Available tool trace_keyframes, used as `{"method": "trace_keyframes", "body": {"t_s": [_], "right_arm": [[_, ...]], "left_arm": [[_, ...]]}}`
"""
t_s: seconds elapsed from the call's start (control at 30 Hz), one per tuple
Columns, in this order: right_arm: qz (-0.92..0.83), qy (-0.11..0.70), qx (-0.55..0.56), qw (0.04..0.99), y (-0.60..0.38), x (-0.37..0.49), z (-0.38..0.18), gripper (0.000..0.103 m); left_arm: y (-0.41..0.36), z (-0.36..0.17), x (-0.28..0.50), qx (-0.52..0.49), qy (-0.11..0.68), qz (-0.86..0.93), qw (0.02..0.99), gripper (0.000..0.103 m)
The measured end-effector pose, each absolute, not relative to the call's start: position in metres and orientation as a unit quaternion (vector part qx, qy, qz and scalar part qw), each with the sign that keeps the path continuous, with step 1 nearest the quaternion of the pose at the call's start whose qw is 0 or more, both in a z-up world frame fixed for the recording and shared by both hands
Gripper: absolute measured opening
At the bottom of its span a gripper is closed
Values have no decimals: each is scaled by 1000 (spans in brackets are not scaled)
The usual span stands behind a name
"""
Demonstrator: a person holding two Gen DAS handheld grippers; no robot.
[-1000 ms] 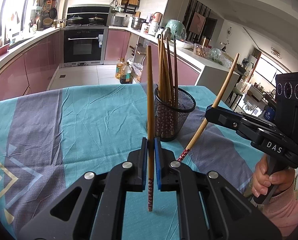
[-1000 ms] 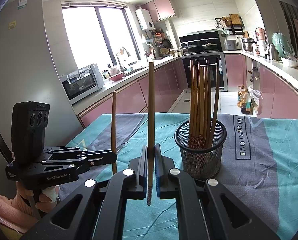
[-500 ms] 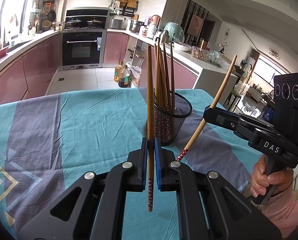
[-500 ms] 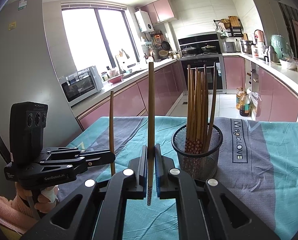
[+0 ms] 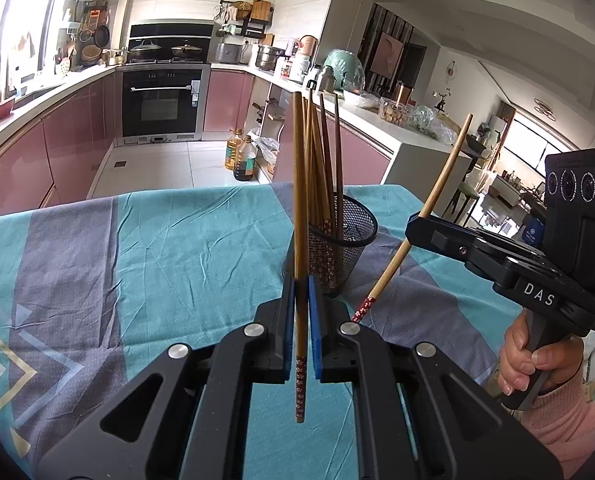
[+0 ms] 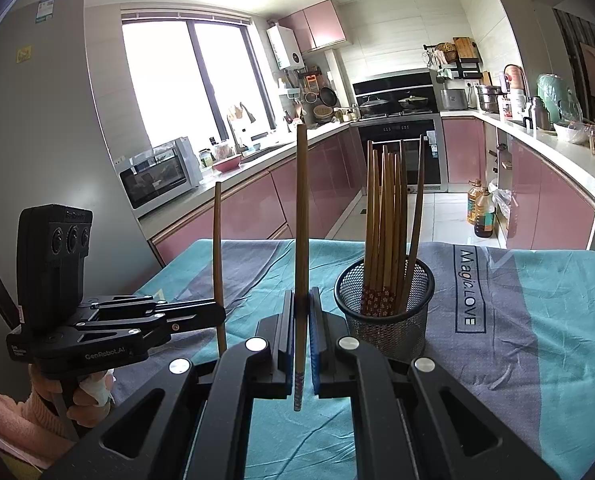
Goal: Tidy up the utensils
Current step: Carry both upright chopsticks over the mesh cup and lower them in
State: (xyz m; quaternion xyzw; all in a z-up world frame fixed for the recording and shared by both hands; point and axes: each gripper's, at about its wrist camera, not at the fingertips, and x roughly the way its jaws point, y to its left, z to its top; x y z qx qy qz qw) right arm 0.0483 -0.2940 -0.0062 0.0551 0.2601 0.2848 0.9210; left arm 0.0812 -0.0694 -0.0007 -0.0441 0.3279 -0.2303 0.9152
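Observation:
A black mesh cup (image 5: 339, 256) (image 6: 385, 320) holding several wooden chopsticks stands on the teal and grey tablecloth (image 5: 157, 264). My left gripper (image 5: 301, 282) is shut on one upright chopstick (image 5: 299, 184), patterned red end down, just in front of the cup. In the right wrist view the left gripper (image 6: 219, 314) shows at the left with its chopstick (image 6: 217, 240). My right gripper (image 6: 301, 296) is shut on another upright chopstick (image 6: 301, 200), to the left of the cup. The left wrist view shows the right gripper (image 5: 413, 226) to the right of the cup, its chopstick (image 5: 437, 200) leaning.
A hand in a pink sleeve (image 5: 525, 364) (image 6: 85, 396) grips each handle. Beyond the table's far edge (image 5: 201, 194) lie the kitchen floor, oil bottles (image 5: 241, 156), pink cabinets and an oven (image 5: 161, 104). Bare cloth (image 6: 545, 340) stretches to the right of the cup.

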Motion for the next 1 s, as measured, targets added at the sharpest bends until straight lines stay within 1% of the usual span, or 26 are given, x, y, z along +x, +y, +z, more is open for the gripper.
{"method": "trace_keyframes", "body": {"t_s": [1.0], "right_arm": [[279,245,54,927,-300,48,2,6]], "left_arm": [[-82,7,89,-38,319,-240,916,8]]}}
